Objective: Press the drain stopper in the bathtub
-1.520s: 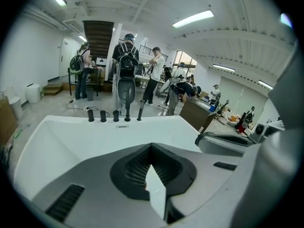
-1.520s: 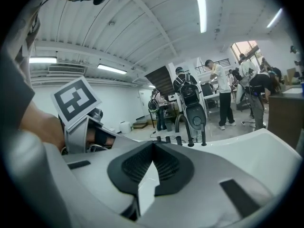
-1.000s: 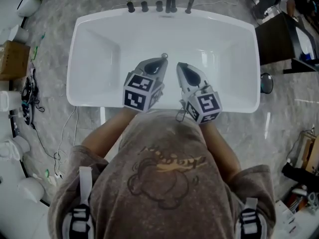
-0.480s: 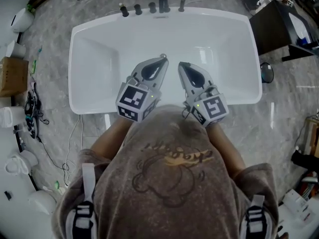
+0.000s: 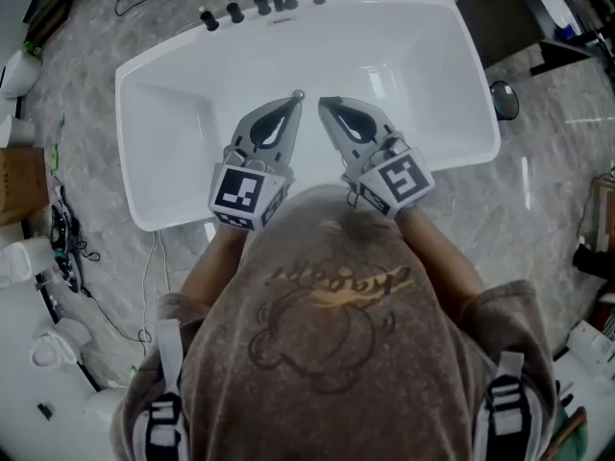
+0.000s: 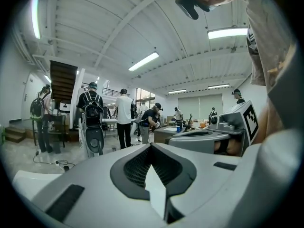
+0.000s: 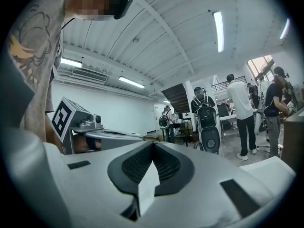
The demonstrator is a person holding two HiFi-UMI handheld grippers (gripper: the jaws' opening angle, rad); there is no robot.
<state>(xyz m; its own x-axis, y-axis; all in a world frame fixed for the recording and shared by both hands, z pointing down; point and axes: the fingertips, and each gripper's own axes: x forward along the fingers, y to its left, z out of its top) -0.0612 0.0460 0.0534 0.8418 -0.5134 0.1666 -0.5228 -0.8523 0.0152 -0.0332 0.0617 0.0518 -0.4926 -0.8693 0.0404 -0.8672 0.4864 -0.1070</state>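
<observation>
The small round silvery metal drain stopper (image 5: 299, 95) sits on the floor of the white rectangular bathtub (image 5: 384, 3), about midway along its length. In the head view it shows only as a shiny knob, too small for any detail.

The grey left gripper (image 5: 291, 104) points into the tub with its tip right at the stopper. Whether the tip touches the stopper cannot be told from above. In the left gripper view the two jaws of the left gripper (image 6: 152, 145) meet at their tips, with nothing held between the dark ribbed pads (image 6: 137, 167). The grey right gripper (image 5: 325, 104) hangs over the tub just beside the left one, its tip a little apart from the stopper. In the right gripper view the jaws of the right gripper (image 7: 153, 144) are likewise pressed together and hold nothing.

Inside the tub only the stopper lies on the smooth white floor, with both gripper tips above it. A row of dark tap fittings (image 5: 233, 12) stands along the tub's far rim. The tub stands on a grey marbled floor (image 5: 538, 190), and a brown cardboard box (image 5: 14, 185) lies well off to its left.
</observation>
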